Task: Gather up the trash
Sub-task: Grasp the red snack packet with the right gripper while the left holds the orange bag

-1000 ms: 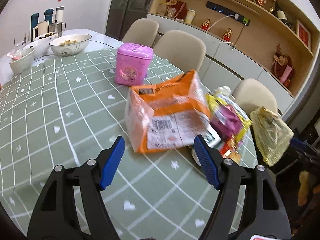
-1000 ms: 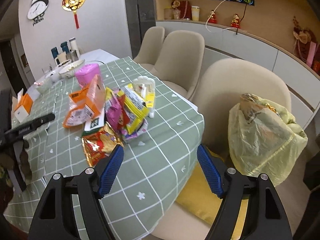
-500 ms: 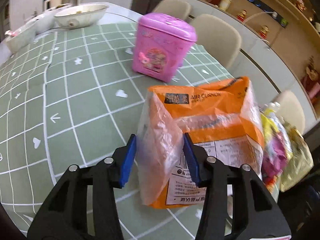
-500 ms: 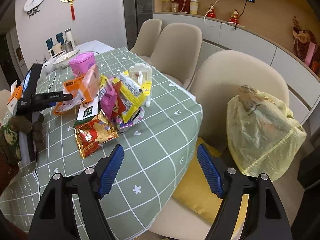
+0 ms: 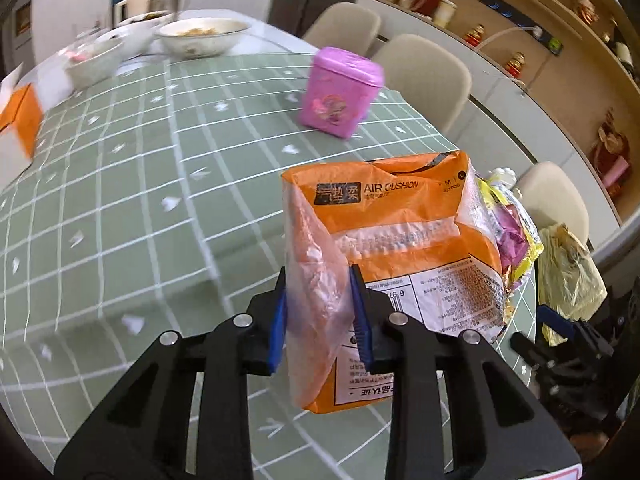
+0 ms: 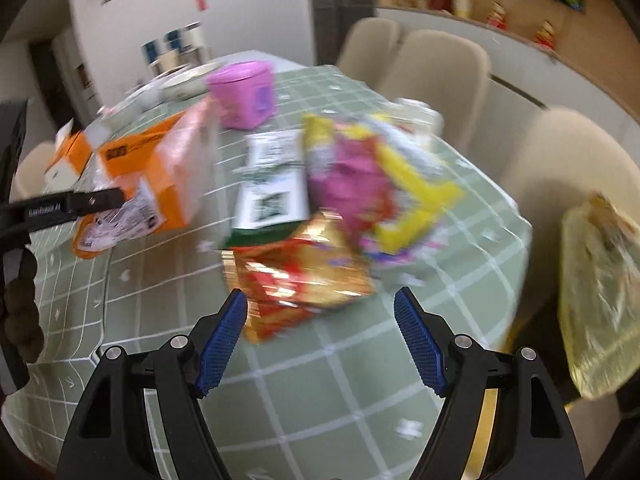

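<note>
An orange plastic package [image 5: 400,216] with a clear end flap stands tilted on the green checked tablecloth [image 5: 120,200]. My left gripper [image 5: 318,312] has that flap between its blue pads; the jaws are closing and press on it. In the right wrist view the same package [image 6: 152,176] is at the left. My right gripper [image 6: 320,320] is open, low over the table edge. A red and gold snack wrapper [image 6: 304,268] lies just ahead of its fingertips. Behind it is a heap of pink and yellow wrappers [image 6: 372,188].
A yellow trash bag [image 6: 600,288] sits on a beige chair at the right. A pink lidded box [image 5: 340,92] stands mid-table, with white bowls [image 5: 200,36] and cups at the far end. An orange and white carton [image 5: 20,120] is at the left edge. More beige chairs line the far side.
My left gripper moved up to the orange package and narrowed onto its clear end. My right gripper swung from over the chair towards the wrapper heap and sank lower.
</note>
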Available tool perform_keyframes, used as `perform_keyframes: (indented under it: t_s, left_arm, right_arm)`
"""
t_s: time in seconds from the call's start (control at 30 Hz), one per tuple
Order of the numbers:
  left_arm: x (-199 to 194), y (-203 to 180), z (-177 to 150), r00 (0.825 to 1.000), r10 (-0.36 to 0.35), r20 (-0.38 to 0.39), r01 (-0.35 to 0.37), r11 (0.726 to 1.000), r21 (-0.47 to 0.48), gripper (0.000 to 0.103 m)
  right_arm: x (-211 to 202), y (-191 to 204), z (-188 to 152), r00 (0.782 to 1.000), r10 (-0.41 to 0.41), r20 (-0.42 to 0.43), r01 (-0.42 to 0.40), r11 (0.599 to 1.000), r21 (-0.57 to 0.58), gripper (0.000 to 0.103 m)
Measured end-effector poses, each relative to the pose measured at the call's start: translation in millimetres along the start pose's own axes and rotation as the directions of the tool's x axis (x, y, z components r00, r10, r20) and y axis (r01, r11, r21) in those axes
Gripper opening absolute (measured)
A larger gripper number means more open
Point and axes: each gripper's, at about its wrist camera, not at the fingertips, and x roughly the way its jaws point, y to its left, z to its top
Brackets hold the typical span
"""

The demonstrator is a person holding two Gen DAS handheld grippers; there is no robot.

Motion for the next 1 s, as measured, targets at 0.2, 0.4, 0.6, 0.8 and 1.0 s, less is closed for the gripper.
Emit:
perform_keyframes:
  t_s: [0.2,0.4,0.6,0.8,1.0]
  left_arm:
    - [-4,5,-3,1.0,-0.017,-0.001,0.017,1.0,-0.024,0.028]
    - [-7,10,-8,0.999,-0.041,0.005,0.041,0.999,-0.035,0.028]
    - [-5,4,-15,0.997,-0.073,-0.005,0.073,0.997,-0.04,0.028]
    - [-10,-3,-17,0.999,-0.054,0.002,0.054,0.998,-0.011,0.028]
    - [-23,-13,-19,0.999,-0.036,0.03,0.035,0.999,0.028,0.028]
  right_arm:
    - [23,30,-8,0.992,-0.124,-0.014,0.12,0.975,-0.185,0.072]
    - [4,-15,-25,0.961,-0.276,-0.011,0.268,0.943,-0.2,0.071]
    - [-26,-57,-18,1.0,0.006,0.005,-0.007,0.987,0.159,0.072]
    - [12,-60,2,0.999,0.041,-0.01,-0.035,0.942,0.333,0.072]
    - [40,-42,9,0.995,0.022,-0.098,0.003,0.97,0.244,0.047]
